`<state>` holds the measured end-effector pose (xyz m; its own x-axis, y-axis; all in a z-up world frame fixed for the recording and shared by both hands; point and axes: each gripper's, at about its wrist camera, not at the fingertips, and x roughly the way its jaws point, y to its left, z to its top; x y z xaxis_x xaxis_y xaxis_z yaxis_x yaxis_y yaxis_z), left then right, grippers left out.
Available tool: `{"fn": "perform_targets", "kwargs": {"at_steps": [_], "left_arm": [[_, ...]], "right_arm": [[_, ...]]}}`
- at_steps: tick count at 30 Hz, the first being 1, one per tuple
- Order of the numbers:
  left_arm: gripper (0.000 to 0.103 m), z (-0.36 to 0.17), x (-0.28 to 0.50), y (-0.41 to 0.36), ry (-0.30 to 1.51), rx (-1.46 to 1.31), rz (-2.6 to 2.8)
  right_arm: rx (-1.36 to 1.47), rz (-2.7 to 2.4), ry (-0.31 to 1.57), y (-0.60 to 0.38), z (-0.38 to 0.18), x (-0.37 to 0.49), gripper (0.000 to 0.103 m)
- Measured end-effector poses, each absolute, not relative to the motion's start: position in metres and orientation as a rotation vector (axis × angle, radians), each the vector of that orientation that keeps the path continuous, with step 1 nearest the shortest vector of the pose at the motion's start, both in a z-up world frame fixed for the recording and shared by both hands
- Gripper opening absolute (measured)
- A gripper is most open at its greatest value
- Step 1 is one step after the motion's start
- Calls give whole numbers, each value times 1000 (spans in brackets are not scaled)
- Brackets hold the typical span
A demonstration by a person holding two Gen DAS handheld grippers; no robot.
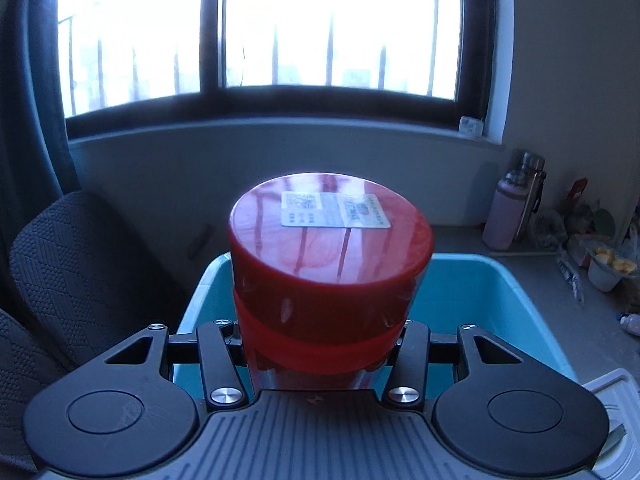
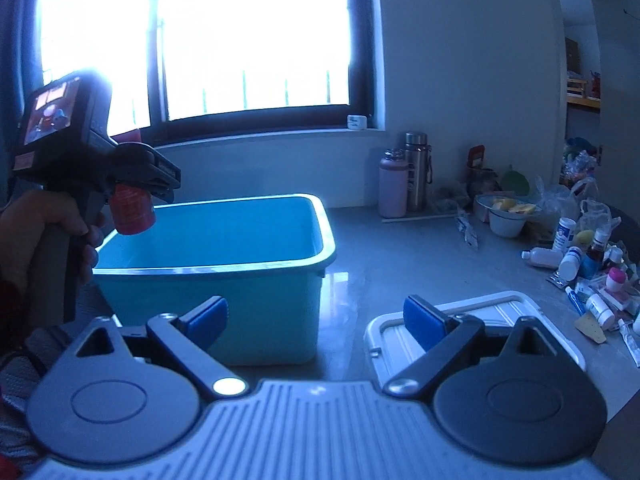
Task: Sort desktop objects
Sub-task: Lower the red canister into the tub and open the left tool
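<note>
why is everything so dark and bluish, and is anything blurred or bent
Both views: the bright window blows out and backlights the scene. Left wrist: the red cylindrical jar is soft up close; the window frame bows. Right wrist: blue cast, desk clutter dim.

Blue bin (image 2: 224,280) stands open and empty inside. Bare desk (image 2: 360,256) lies between bin and white lid (image 2: 500,312). Bottles (image 2: 404,176) and clutter (image 2: 592,276) crowd the right edge.

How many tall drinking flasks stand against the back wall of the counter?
2. A pink flask and, touching its right side, a taller steel flask, both upright beyond the blue tub. The clutter to the right may hide others.
</note>
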<state>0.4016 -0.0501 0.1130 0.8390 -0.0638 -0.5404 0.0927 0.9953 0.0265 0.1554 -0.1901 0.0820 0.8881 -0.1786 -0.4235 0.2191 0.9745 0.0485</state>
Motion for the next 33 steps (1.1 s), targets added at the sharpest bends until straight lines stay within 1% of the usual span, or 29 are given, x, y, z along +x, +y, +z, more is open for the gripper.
{"fn": "perform_targets", "kwargs": {"at_steps": [6, 9, 10, 11, 12, 13, 14, 27, 33], "left_arm": [[51, 93, 427, -45, 647, 19, -74], [54, 89, 437, -43, 689, 28, -70], [62, 88, 439, -42, 698, 30, -66], [74, 89, 439, -40, 693, 29, -60], [80, 90, 438, -38, 680, 28, -55], [89, 91, 437, -36, 667, 25, -52], [91, 92, 436, -34, 653, 21, -50], [91, 101, 426, -23, 644, 28, -52], [91, 108, 408, -18, 632, 31, -76]], "right_arm": [[93, -235, 449, -190, 78, 166, 95], [96, -238, 450, -189, 78, 168, 95], [96, -239, 450, -189, 78, 169, 95], [97, -241, 450, -188, 79, 170, 95], [99, -240, 450, -188, 79, 171, 95], [102, -239, 451, -187, 79, 171, 95], [102, -238, 453, -186, 79, 172, 95], [90, -216, 443, -176, 83, 172, 95], [91, -209, 435, -174, 86, 167, 95]]}}
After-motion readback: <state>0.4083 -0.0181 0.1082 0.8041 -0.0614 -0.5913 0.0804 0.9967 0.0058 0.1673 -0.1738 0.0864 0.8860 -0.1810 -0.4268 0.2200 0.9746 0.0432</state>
